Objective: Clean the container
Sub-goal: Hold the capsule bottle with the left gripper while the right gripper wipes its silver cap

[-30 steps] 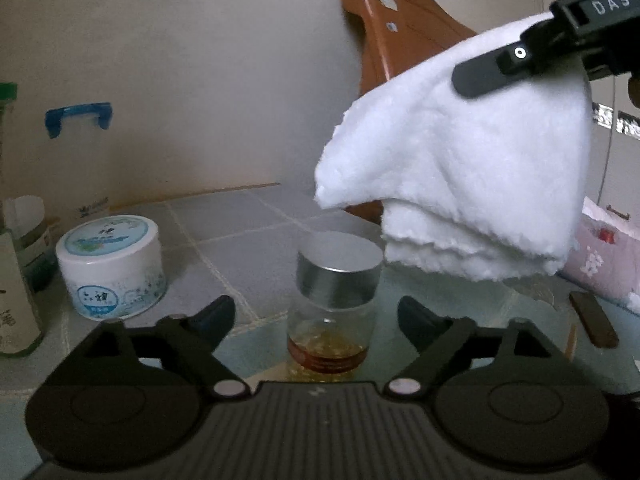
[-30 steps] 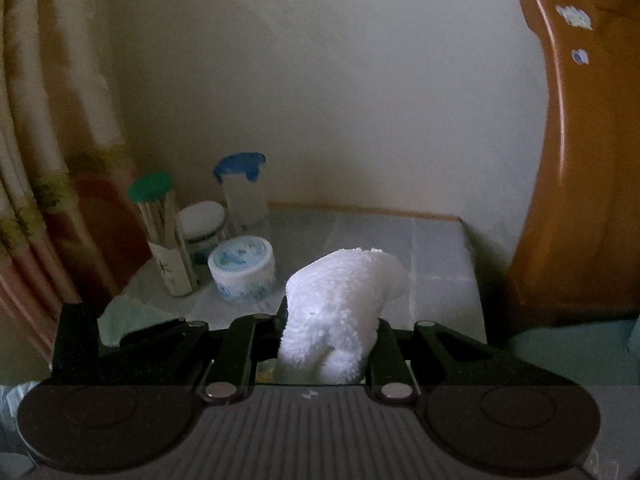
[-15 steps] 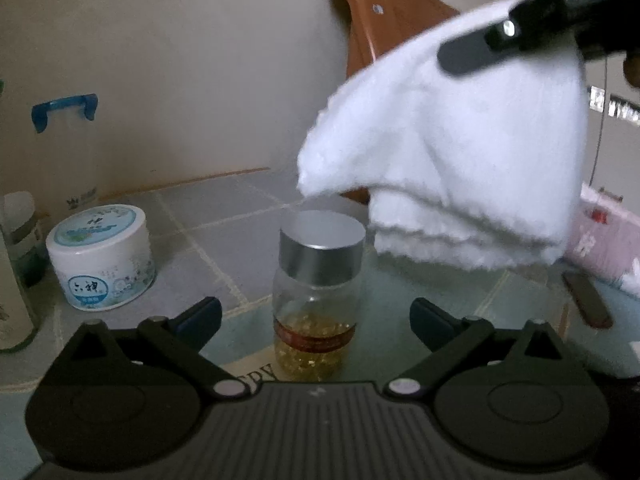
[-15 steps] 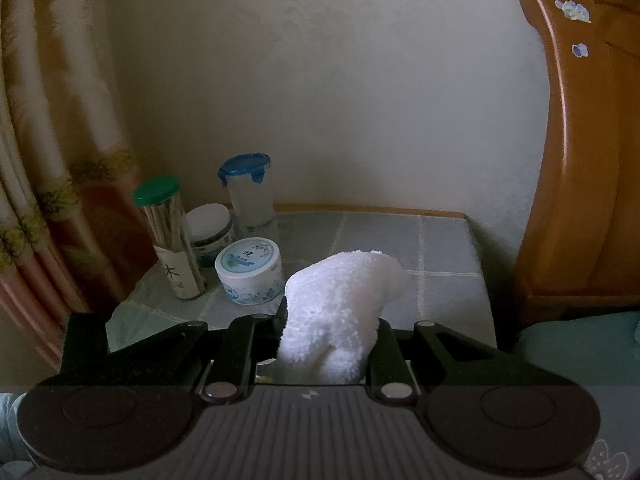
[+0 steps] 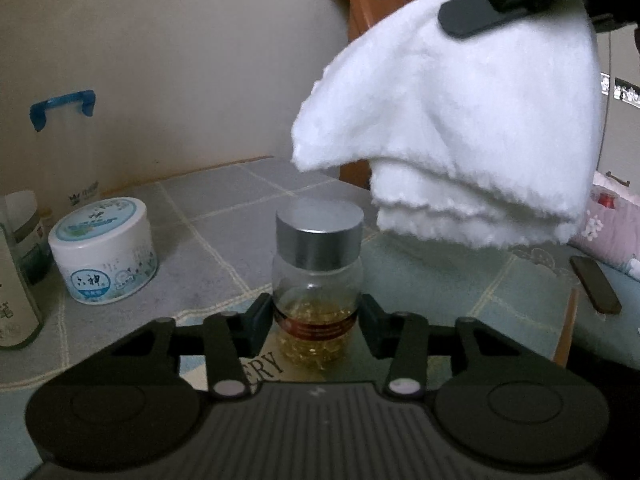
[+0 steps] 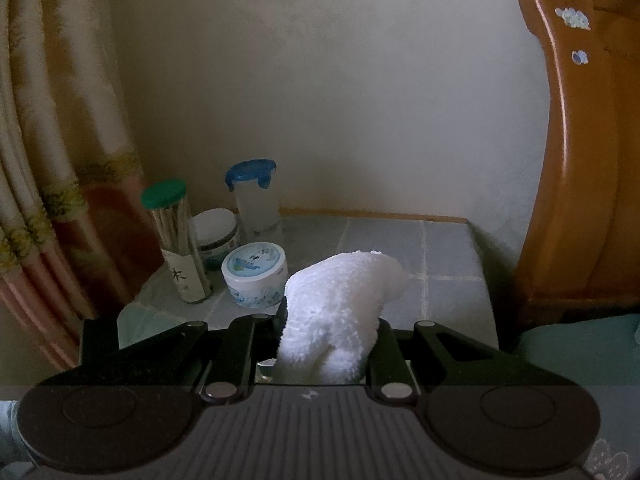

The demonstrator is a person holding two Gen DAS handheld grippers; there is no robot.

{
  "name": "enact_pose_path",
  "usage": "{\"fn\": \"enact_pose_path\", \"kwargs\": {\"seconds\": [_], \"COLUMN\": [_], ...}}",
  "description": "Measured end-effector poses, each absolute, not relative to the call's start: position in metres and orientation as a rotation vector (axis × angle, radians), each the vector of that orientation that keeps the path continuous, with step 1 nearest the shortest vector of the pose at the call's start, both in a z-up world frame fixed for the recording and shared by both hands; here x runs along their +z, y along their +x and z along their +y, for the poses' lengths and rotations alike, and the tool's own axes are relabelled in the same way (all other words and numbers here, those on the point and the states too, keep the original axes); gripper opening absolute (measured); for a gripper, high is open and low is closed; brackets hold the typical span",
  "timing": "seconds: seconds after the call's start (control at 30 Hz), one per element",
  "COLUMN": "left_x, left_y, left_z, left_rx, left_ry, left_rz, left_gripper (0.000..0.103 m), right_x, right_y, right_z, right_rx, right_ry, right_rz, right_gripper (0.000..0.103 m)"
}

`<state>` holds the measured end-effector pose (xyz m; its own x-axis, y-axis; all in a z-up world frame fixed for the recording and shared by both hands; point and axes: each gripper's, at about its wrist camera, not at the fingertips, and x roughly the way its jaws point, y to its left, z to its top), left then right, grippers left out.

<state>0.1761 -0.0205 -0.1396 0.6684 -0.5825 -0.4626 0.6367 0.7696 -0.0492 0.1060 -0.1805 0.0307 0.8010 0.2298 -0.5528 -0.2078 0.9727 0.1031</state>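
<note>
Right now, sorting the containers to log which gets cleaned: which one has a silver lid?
The small clear jar clamped in the left gripper; the others have white, blue or green lids.

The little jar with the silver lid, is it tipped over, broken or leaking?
No. The jar stands upright on the table, its silver lid on, the left hand-held gripper shut around it. Nothing looks spilled or cracked. The white cloth hangs above, apart from it.

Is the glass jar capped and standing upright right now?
Yes to both. The glass jar stands upright on the table, its silver lid seated on top, the left gripper clamped on its sides.
</note>
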Motion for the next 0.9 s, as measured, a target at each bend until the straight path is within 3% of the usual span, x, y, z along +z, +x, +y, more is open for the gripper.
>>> {"fn": "enact_pose_path", "kwargs": {"seconds": [0.2,0.53,0.9], "left_x": [-0.139,-0.139,-0.139], "left_y": [0.179,0.173,0.177], "left_z": [-0.019,-0.024,-0.023], "left_rx": [-0.693,-0.693,-0.687], "left_ry": [0.108,0.141,0.127], "left_rz": [0.482,0.473,0.477], "left_gripper": [0.045,0.045,0.045], "right_x": [0.037,0.016,-0.017], "right_y": [0.108,0.125,0.124], "right_z": [-0.169,-0.102,-0.093], "right_rx": [0.257,0.346,0.435], "right_ry": [-0.042,-0.449,-0.440], "right_rz": [0.587,0.623,0.786], "right_gripper": [0.020,0.019,0.019]}}
